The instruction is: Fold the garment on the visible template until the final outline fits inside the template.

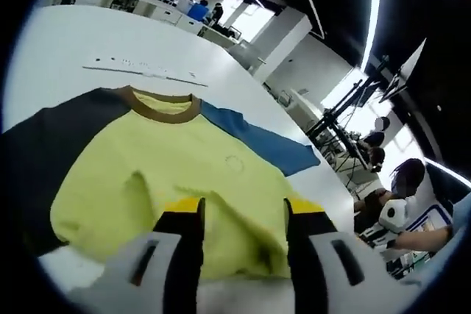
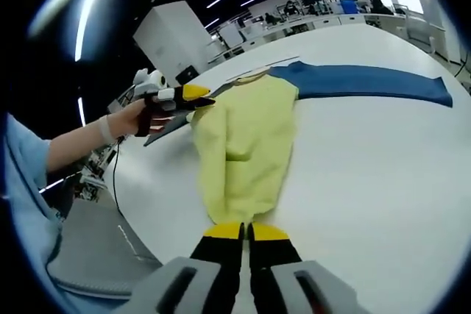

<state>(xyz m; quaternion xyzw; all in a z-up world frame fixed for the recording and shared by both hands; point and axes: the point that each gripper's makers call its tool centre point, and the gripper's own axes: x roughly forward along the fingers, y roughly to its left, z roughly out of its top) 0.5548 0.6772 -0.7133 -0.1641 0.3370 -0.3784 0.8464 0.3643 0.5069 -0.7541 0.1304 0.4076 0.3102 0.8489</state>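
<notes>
A white table [image 2: 383, 182] carries a yellow shirt [image 2: 246, 137] with its blue sleeve [image 2: 368, 82] spread flat.

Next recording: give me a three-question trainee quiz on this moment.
1. True or false: the garment lies on a white table.
2. The garment's collar is: A brown, B red, C white.
3. Fill in: the jaws of the right hand-held gripper are ___ (open/shut) at the garment's edge.
Key: 1 true; 2 A; 3 shut.
</notes>
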